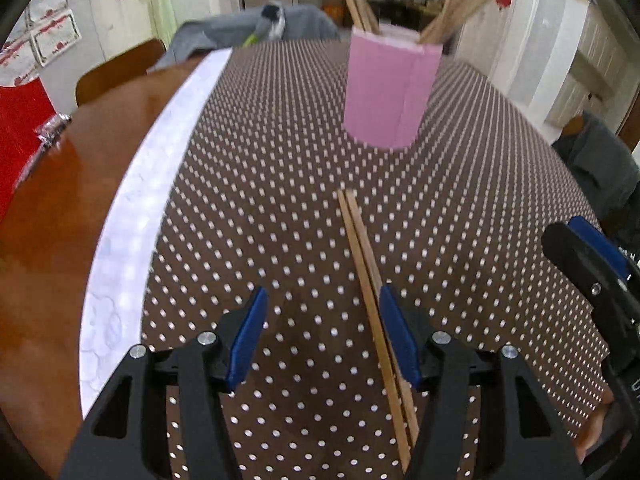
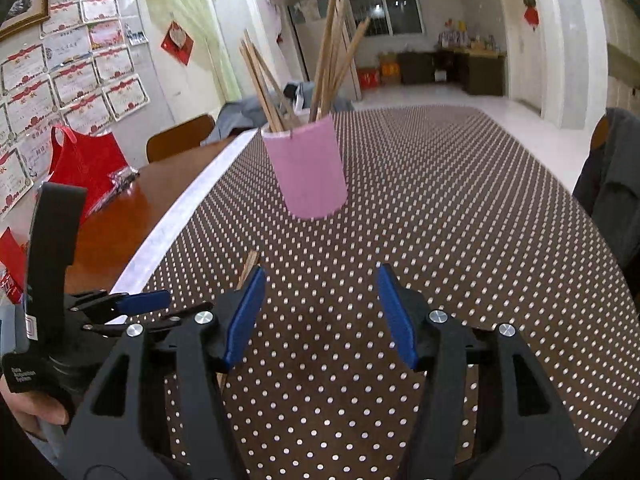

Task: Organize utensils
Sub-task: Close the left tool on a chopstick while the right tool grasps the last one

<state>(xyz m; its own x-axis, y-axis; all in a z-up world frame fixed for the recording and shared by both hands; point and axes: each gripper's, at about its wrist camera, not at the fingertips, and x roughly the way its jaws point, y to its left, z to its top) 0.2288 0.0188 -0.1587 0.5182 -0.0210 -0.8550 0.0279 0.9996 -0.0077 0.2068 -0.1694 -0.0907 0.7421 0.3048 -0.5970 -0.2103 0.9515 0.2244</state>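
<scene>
A pink cup [image 1: 390, 88] stands on the dotted brown tablecloth [image 1: 280, 200] and holds several wooden chopsticks [image 1: 464, 4]. It also shows in the right wrist view [image 2: 310, 172]. A pair of chopsticks [image 1: 362, 256] lies flat on the cloth, running under the right finger of my left gripper [image 1: 322, 320], which is open and empty. My right gripper [image 2: 320, 304] is open and empty, just right of the pair's tip [image 2: 250, 264]. The left gripper shows at the left of the right wrist view [image 2: 136, 304], and the right gripper shows at the right edge of the left wrist view [image 1: 592, 264].
The cloth has a white border strip [image 1: 152, 216] on the left, with bare wooden table [image 1: 60, 240] beyond it. A red bag [image 2: 86, 168] sits on the wood. Grey clothing [image 1: 256, 28] lies at the far end. A chair with a dark jacket [image 2: 612, 176] stands at the right.
</scene>
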